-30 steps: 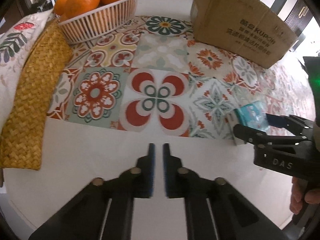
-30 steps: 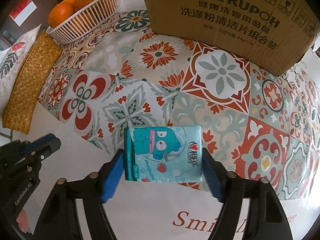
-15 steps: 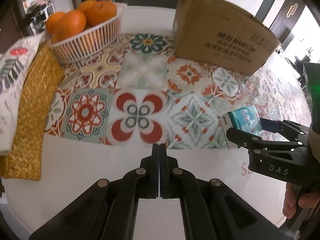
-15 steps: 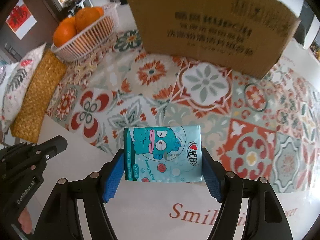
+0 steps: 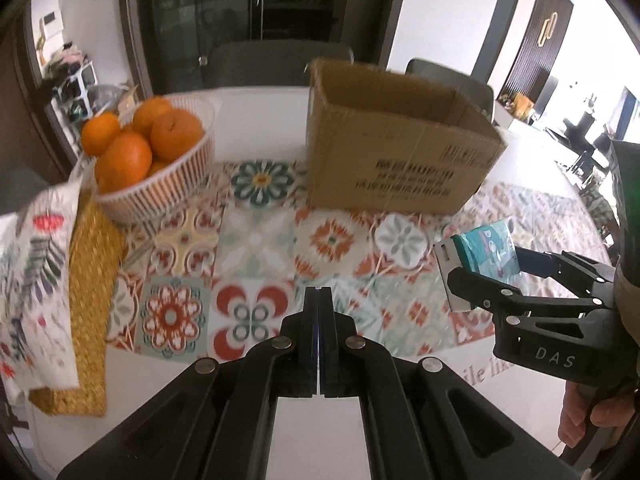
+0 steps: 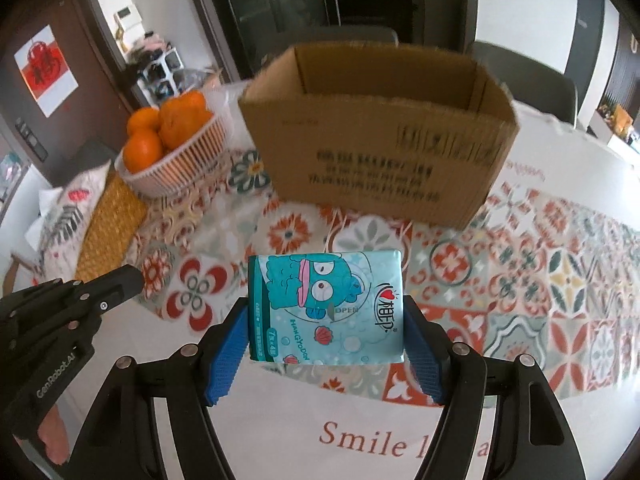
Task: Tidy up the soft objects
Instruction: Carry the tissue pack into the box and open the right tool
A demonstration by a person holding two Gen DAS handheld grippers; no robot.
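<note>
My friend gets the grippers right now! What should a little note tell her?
Right gripper: shut on the teal cartoon-print tissue pack, lifted above the patterned tablecloth.
Left gripper: shut, holding nothing.
Open brown cardboard box: stands just behind the pack; what lies inside is hidden.
Done: pack picked up.
Left: probably carry it over the box's rim and let go inside.

A teal tissue pack [image 6: 325, 306], printed with a cartoon fish face and red-and-white logo, sits clamped by its two short sides, lifted off the patterned tablecloth, face up and level; beyond it stands the open-topped cardboard box [image 6: 380, 148], upright, its inside walls bare
</note>
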